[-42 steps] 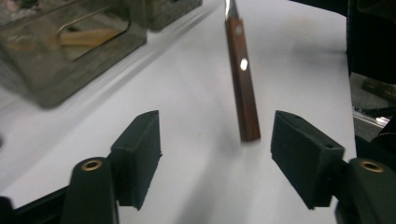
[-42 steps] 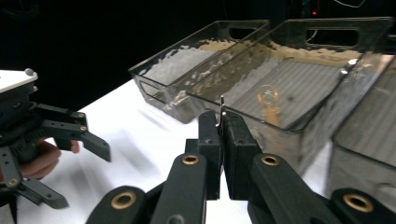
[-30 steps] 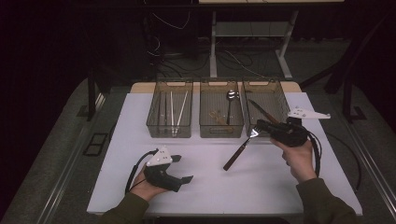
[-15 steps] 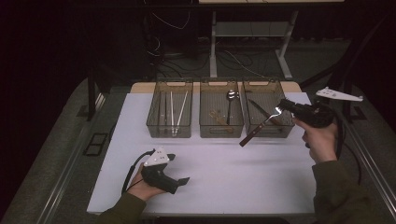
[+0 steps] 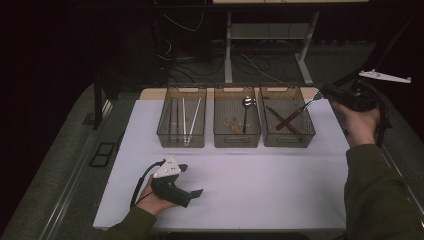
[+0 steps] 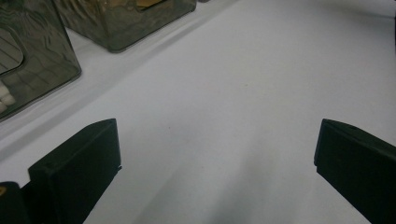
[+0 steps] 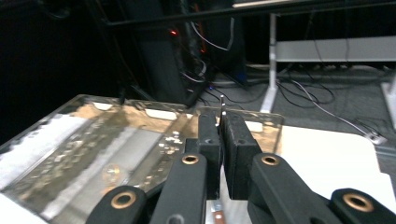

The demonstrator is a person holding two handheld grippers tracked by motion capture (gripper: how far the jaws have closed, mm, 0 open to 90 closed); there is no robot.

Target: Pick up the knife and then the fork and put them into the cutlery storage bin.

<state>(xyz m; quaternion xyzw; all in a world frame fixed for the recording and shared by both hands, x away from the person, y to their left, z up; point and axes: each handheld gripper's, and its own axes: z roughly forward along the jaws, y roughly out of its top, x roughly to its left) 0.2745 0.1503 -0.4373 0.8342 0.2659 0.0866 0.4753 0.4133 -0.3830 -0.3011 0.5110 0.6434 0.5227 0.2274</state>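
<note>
— Over the right-hand bin point(image 5: 287, 116), the right gripper point(image 5: 324, 93) has its jaws pinched tight on a knife point(image 5: 296, 113). See the metal blade end between the pads point(image 7: 239, 140) in the right gripper view?

— I do. Which way does the knife hang?

— Slanted. The blade end is up at the jaws by the bin's far right corner, and the brown handle slopes down toward the left into the bin, crossing another dark-handled knife point(image 5: 279, 119) lying inside. Whether the handle touches the bottom I cannot tell.

— And the other hand?

— Near the front edge of the white table point(image 5: 260, 190), the left gripper point(image 5: 192, 192) rests low, held in the left hand point(image 5: 152, 199). Its jaws stand wide apart with nothing between them, just bare tabletop in the left gripper view.

— The other bins?

— A spoon point(image 5: 246, 111) lies in the middle bin point(image 5: 237, 117), and pale chopsticks point(image 5: 190, 117) in the left bin point(image 5: 182, 118).
</note>
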